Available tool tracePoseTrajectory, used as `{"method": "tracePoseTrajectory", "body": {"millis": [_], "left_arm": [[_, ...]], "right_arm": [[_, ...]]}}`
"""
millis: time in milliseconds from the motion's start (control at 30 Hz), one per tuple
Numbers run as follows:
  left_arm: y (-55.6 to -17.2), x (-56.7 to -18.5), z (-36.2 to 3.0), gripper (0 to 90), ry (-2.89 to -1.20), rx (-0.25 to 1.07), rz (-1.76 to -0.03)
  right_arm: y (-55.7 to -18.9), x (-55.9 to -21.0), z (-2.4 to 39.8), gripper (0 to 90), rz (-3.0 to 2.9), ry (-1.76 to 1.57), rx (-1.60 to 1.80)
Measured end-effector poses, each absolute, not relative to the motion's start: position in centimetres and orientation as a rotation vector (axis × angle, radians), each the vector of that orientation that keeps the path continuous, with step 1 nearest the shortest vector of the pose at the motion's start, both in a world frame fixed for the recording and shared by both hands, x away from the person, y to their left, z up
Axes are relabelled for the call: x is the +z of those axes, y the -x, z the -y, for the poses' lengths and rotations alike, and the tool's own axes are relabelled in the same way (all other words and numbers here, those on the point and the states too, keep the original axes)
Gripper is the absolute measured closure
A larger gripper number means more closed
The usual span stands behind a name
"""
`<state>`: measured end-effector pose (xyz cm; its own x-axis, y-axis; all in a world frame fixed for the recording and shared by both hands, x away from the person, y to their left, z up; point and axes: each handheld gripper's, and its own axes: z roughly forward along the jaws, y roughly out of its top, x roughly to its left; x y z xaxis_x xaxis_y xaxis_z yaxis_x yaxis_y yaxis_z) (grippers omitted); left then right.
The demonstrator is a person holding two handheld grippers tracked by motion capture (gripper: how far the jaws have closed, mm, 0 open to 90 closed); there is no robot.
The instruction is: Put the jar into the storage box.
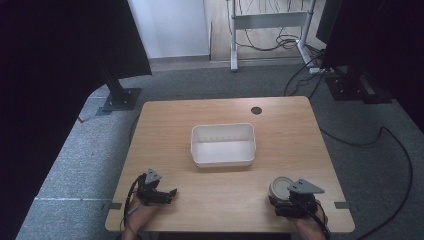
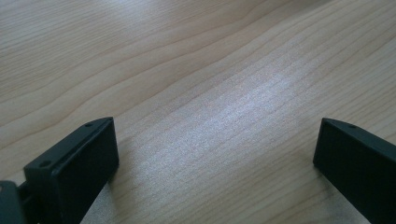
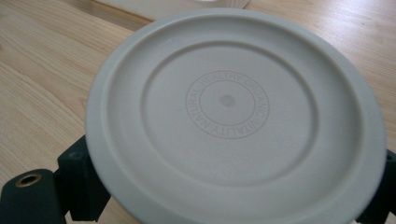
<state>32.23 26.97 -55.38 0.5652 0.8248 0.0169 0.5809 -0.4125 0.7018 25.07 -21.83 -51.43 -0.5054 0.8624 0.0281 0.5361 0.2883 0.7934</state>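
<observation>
A round off-white container [image 3: 233, 107] with a ring of embossed letters on its flat face sits between the jaws of my right gripper [image 3: 229, 186], which press on its sides. In the high view this container [image 1: 279, 187] is at the table's front right, in my right gripper [image 1: 282, 196]. A white rectangular tub [image 1: 223, 145] stands empty in the middle of the table. At the front left, my left gripper [image 1: 169, 193] rests low over the wood. Its jaws stand wide apart around bare wood in the left gripper view [image 2: 217, 126].
The wooden table [image 1: 280, 130] has a dark round hole [image 1: 256, 110] near its far edge. Beyond it lie grey carpet, black stand bases [image 1: 120, 99], cables [image 1: 390, 135] and a metal frame [image 1: 270, 20]. Bare wood lies between the tub and both grippers.
</observation>
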Motion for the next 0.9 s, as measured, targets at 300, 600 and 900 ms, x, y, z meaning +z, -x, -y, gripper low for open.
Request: {"method": "tracePoseTrajectory", "body": {"millis": [300, 600, 900], "left_arm": [[-32.2, -55.4, -27.0, 0.0, -2.142, 0.48, -1.121], [-32.2, -55.4, -27.0, 0.0, -2.142, 0.48, -1.12], [-32.2, -55.4, -27.0, 0.0, -2.142, 0.481, -1.12]], "right_arm": [[-26.1, -51.3, 21.3, 9.4, -2.155, -1.258, 1.091], [-27.0, -50.8, 20.4, 9.4, -2.154, -1.241, 1.097], [-28.0, -50.6, 19.3, 9.4, -2.156, -1.232, 1.113]]}}
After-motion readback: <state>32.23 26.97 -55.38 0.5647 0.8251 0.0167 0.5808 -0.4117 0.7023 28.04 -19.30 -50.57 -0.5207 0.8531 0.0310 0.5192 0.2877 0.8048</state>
